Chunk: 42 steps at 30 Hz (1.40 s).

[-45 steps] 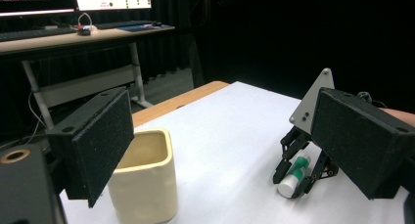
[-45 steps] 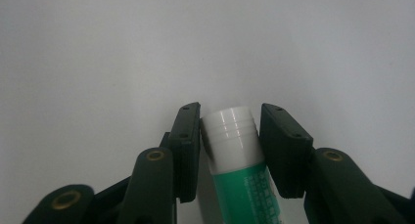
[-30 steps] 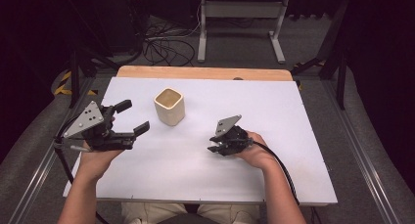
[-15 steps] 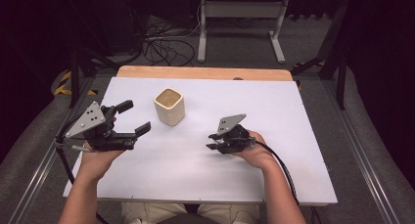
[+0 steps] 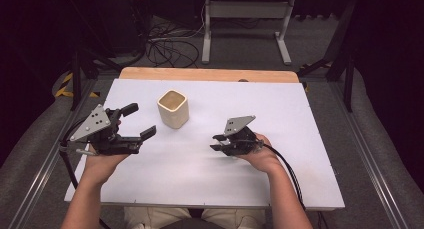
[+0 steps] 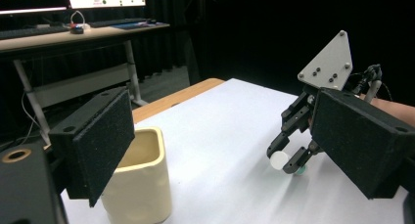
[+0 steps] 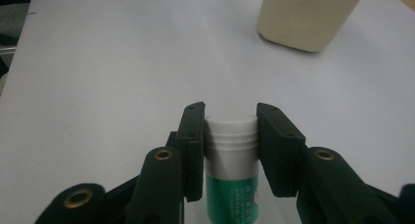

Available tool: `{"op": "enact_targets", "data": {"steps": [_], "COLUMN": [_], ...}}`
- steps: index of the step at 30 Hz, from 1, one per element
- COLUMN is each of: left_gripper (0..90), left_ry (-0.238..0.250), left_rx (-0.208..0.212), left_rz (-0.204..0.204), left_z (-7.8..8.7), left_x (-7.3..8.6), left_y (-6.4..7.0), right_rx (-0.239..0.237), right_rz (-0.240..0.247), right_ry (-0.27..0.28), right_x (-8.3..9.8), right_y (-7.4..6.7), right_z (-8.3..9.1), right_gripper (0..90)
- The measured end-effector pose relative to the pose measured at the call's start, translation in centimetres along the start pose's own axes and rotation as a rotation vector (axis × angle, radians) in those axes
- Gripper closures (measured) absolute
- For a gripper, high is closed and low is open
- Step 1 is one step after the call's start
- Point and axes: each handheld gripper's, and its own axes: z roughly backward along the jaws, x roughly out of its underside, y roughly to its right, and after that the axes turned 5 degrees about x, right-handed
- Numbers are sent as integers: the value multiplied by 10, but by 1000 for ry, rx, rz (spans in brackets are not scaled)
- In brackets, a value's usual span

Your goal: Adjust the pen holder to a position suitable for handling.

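Listing what I see from my station, largest item first.

1. White table (image 5: 200,189): flat top with a wooden strip along its far edge. It carries everything below.

2. Left gripper (image 5: 135,123): I hold it over the table's left side, near the cup and apart from it. Its 2 black padded jaws stand wide apart with nothing between them. In the left gripper view the cup sits just behind the left-hand pad.

3. Right gripper (image 5: 216,142): I hold it right of centre, low over the table, grey three-cornered plate on top. Its 2 jaws are clamped on the tube, 1 pad on each side, just below the cap.

4. Cream cup (image 5: 173,108): square-sided, upright, open at the top, standing on the table between the 2 grippers and farther from me than either. I cannot make out anything inside it.

5. Tube (image 7: 231,165): small cylinder with a white ribbed cap and a green printed body, lying along the right gripper's jaws, cap end pointing out past the pads. In the left gripper view its round white end (image 6: 279,160) shows between those jaws, close above the table; I cannot tell whether it touches.
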Motion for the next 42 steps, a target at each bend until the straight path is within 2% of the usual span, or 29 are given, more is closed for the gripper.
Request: {"op": "enact_targets", "data": {"steps": [15, 22, 42], "left_gripper": [104, 105, 103], "left_ry": [-11, -13, -26], "left_rx": [9, 16, 56], "left_rz": [-6, -7, -24], "left_z": [-5, -10, -36], "left_x": [3, 4, 17], "left_y": [2, 4, 18], "right_rx": [41, 65, 115], "right_rz": [-42, -69, -77], "right_ry": [62, 108, 210], "right_x": [-1, -3, -11], "right_y": [3, 3, -1], "right_z": [4, 8, 23], "right_gripper": [656, 656, 656]}}
